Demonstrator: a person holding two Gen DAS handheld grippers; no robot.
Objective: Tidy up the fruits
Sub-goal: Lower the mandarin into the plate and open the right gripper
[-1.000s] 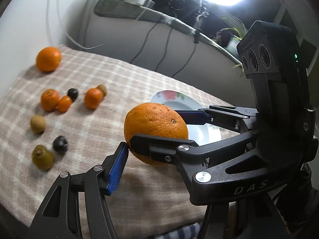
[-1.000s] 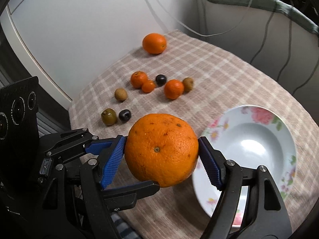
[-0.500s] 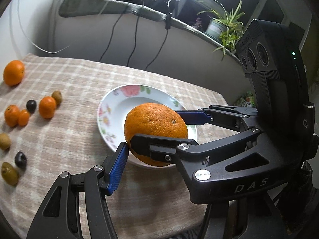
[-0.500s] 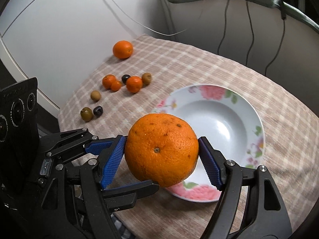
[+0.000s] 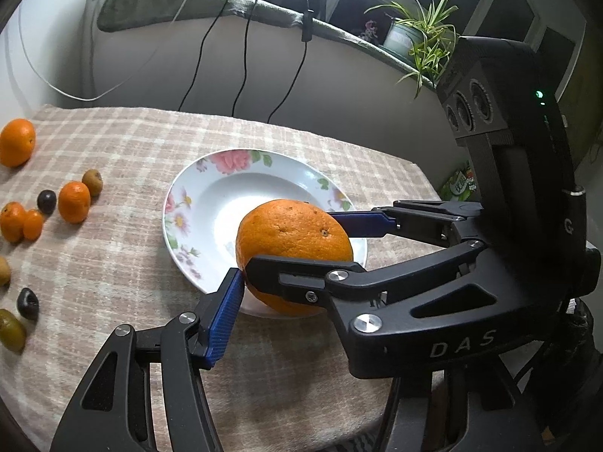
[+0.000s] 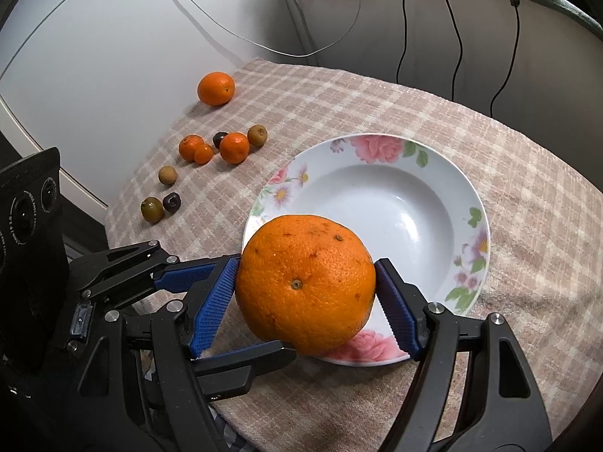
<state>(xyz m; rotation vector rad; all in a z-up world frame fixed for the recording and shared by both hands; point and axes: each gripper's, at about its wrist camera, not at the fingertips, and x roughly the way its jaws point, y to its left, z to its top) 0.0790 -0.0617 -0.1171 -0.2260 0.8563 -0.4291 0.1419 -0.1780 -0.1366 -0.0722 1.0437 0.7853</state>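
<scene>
A large orange (image 6: 306,282) sits between the blue pads of my right gripper (image 6: 305,301), which is shut on it and holds it over the near rim of a white flowered plate (image 6: 463,188). The same orange (image 5: 294,241) shows in the left wrist view, above the plate (image 5: 211,188). My left gripper (image 5: 290,271) also flanks this orange, one blue pad (image 5: 224,316) touching its lower left side, the other finger behind it.
Loose fruit lies on the checked cloth to the left: another orange (image 6: 216,88), small tangerines (image 6: 234,147), brown and green fruits (image 6: 152,209) and dark ones (image 6: 172,201). Cables hang behind the table. A plant (image 5: 422,41) stands on the ledge.
Both grippers have carried the orange rightward, from above the bare cloth to above the plate's near edge. The plate now lies right behind the orange.
</scene>
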